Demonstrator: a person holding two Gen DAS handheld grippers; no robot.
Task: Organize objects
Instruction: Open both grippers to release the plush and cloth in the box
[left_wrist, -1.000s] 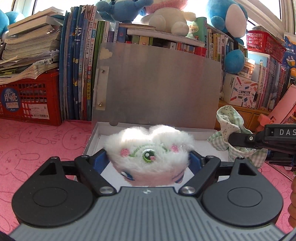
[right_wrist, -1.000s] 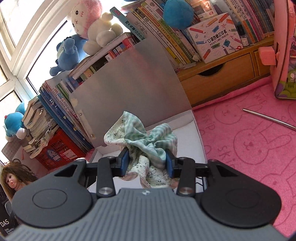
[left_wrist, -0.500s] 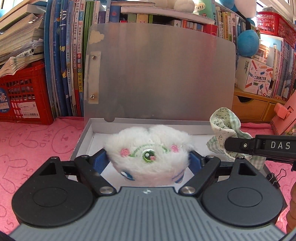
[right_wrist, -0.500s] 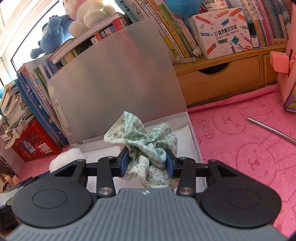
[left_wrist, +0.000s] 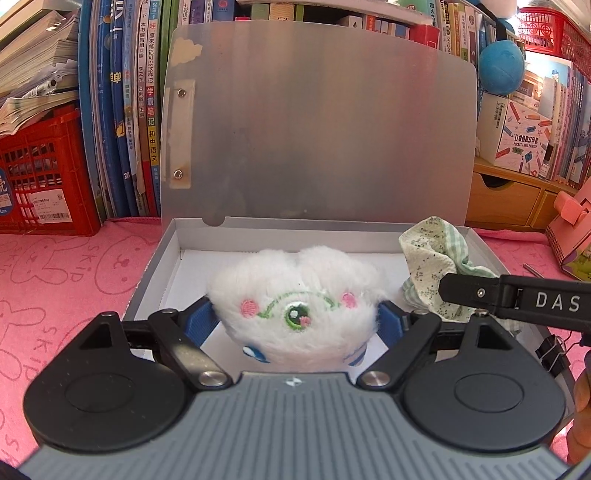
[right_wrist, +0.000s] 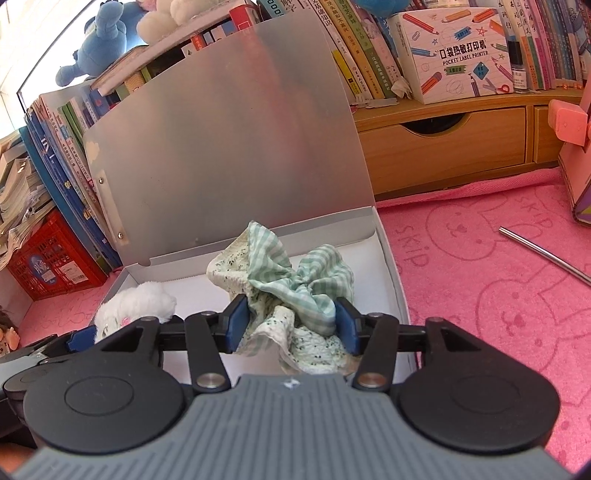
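plush toy: white, fluffy, stitched green eye (left_wrist: 295, 314); sits low inside the box, left half, clenched betw. left gripper (left_wrist: 295, 321) blue pads.
cloth: green check + speckled, bunched (right_wrist: 291, 295); in right half of box, looks to rest on the floor of it.
right gripper: (right_wrist: 291, 321) jaws have just been opening; cloth betw. them, gap shows at left pad, right pad at the cloth's edge, so grip reads as let go.
box: white, shallow (left_wrist: 170, 254), grey lid (left_wrist: 332, 129) propped up vs. books behind; on pink counter mat (right_wrist: 480, 277).
step: drop-off, both items in box; cloth released, toy not yet.
next: prob. spread left jaws to free toy, then lift both grippers straight up w/o snagging cloth or fur; lid after, if wanted.
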